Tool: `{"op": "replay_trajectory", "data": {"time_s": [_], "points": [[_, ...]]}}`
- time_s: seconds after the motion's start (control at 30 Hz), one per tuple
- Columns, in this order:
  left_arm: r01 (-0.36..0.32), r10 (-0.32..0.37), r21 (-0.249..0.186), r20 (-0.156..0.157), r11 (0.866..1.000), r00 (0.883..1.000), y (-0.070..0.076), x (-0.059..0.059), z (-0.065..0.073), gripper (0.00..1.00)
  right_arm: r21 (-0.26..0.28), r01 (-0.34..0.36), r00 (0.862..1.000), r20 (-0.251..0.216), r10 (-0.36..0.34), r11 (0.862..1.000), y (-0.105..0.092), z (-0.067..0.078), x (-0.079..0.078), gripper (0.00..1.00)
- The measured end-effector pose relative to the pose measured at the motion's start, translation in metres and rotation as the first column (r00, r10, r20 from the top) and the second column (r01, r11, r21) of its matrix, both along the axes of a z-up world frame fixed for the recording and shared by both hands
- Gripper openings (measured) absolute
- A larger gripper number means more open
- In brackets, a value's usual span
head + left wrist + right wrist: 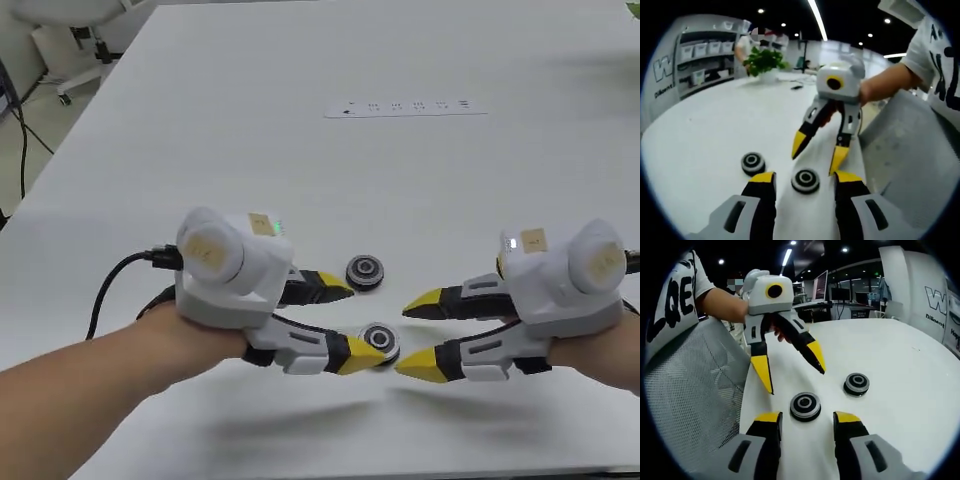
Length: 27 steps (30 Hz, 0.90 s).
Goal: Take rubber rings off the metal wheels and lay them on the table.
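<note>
Both my tongs sit close to the near edge of the table (pixel 300 170), so there is little room behind them and a broad bare stretch of white top ahead and to either side. My left gripper (pixel 358 326) is spread wide with nothing in it. My right gripper (pixel 407 337) faces it, jaws likewise apart and empty; the yellow tips of the two tools are near each other but not touching.

I count two metal wheels, each with a dark ring round its rim (whether that is rubber I cannot tell). The near wheel (pixel 380 340) lies flat on the table between the two pairs of tips, right against one tip of my left gripper in the head view. The far wheel (pixel 365 270) lies flat just beyond it, apart from both tools. One printed paper strip (pixel 405 107) lies well up the table.

The top is plain matt white. A mesh chair back (pixel 695 405) stands at the table's edge, and there is a potted plant (pixel 762 60) toward the far end and shelves (pixel 700 55) by the wall.
</note>
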<state>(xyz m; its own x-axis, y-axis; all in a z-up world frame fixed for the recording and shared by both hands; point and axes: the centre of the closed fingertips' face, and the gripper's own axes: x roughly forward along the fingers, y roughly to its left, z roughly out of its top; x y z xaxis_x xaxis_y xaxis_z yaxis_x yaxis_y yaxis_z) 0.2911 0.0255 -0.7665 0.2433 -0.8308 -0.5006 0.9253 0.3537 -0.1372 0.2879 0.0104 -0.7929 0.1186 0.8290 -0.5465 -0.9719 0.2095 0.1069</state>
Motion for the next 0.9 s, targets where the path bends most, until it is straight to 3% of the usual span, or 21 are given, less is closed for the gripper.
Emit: {"op": "replay_trajectory", "data": {"time_s": [0.43, 0.9], "points": [[0.031, -0.030, 0.038, -0.003, 0.999, 1.000, -0.009, -0.004, -0.013, 0.38, 0.013, 0.016, 1.000, -0.018, -0.016, 1.000, -0.001, -0.002, 0.001, 0.37], [0.035, -0.038, 0.073, 0.031, 0.997, 0.999, -0.013, -0.006, -0.022, 0.19, 0.018, 0.027, 0.999, -0.026, -0.027, 0.999, -0.001, -0.004, 0.000, 0.37]]}}
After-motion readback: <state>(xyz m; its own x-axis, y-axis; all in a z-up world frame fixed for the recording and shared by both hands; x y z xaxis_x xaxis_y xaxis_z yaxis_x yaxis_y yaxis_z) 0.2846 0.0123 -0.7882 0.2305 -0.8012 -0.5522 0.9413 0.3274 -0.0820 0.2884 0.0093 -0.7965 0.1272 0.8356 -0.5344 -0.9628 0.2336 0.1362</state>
